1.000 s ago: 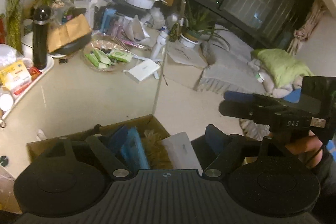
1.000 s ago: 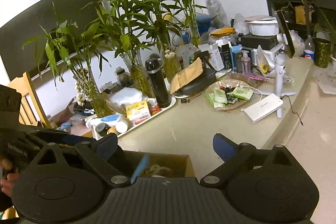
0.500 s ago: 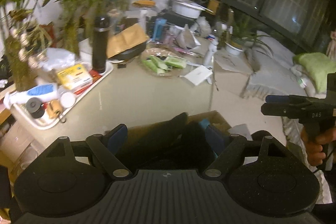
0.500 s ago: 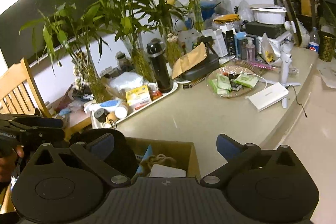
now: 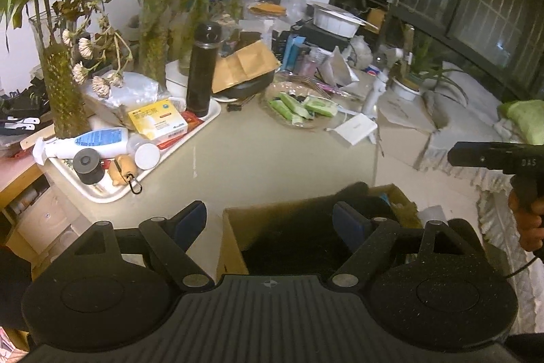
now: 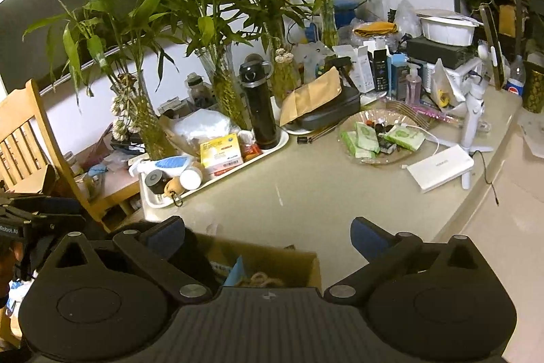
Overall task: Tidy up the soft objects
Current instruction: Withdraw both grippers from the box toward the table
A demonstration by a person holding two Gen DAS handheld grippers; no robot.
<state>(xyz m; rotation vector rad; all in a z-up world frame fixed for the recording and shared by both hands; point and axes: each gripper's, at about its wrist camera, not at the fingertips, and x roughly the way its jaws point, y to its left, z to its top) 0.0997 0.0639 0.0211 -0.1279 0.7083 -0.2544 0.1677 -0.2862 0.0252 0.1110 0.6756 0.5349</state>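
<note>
A brown cardboard box (image 5: 234, 227) sits at the near edge of the beige table, right under both grippers. A black soft item (image 5: 306, 237) fills its left part; a blue piece and a tan rope-like bundle (image 6: 258, 278) lie beside it. My left gripper (image 5: 270, 221) is open and empty above the box's left side. My right gripper (image 6: 267, 233) is open and empty above the box (image 6: 292, 257). The right gripper's body (image 5: 493, 155) shows at the right of the left wrist view, and the left gripper's body (image 6: 37, 220) shows at the left of the right wrist view.
A white tray (image 5: 102, 193) with a black flask (image 5: 202, 70), bottles and a yellow box stands at the left. A glass dish of green packets (image 5: 299, 108), a white power bank (image 5: 355, 130), bamboo vases and clutter line the back. A wooden chair (image 6: 27, 138) stands at left.
My left gripper has swung left and back, so the tray and vases came into its view. The black soft item now lies in the box. My right gripper has backed off slightly.
</note>
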